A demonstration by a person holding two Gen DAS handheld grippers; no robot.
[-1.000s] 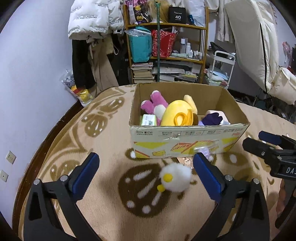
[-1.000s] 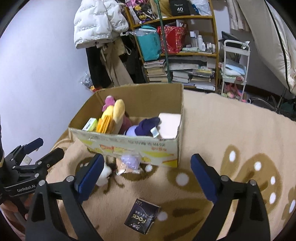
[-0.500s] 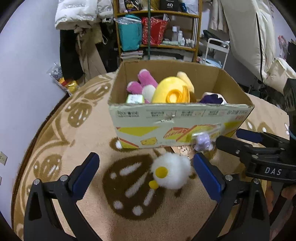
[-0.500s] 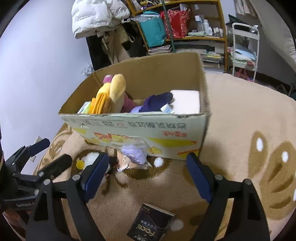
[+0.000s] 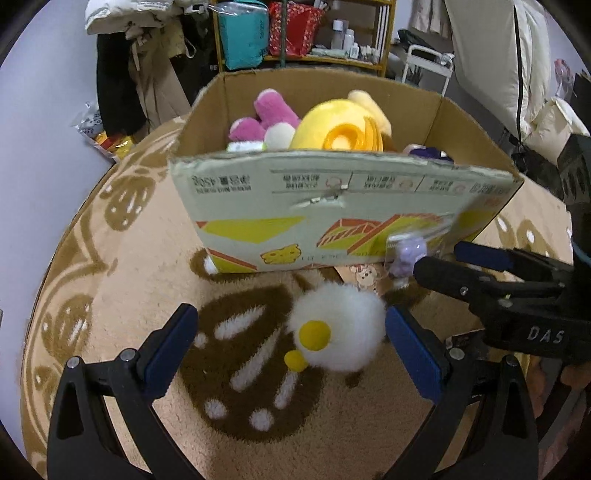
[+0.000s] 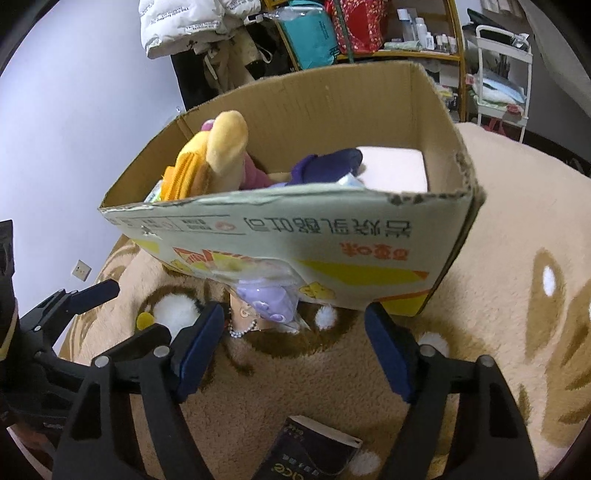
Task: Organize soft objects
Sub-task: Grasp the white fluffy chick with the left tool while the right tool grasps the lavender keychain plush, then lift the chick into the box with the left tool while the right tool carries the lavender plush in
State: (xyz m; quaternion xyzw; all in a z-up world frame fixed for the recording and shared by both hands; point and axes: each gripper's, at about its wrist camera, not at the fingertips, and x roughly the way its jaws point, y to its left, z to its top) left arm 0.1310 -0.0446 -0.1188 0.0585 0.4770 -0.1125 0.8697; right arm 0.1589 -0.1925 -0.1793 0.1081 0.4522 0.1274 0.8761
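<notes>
As left claw (image 5: pixel 288 338) gapes, chick toy (image 5: pixel 338 328) beak faces cam.

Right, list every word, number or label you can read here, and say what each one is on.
"DAS": on the right claw body, seen from the left wrist view.
"450g": upside down, on the cardboard box front panel.
"ace": partial lettering, on the dark packet on the rug.
Chinese print on the box: upside down, not legible to me.
White jacket print: too small to read.

"DAS" on right hand-held gripper (image 5: pixel 436 258)
</notes>
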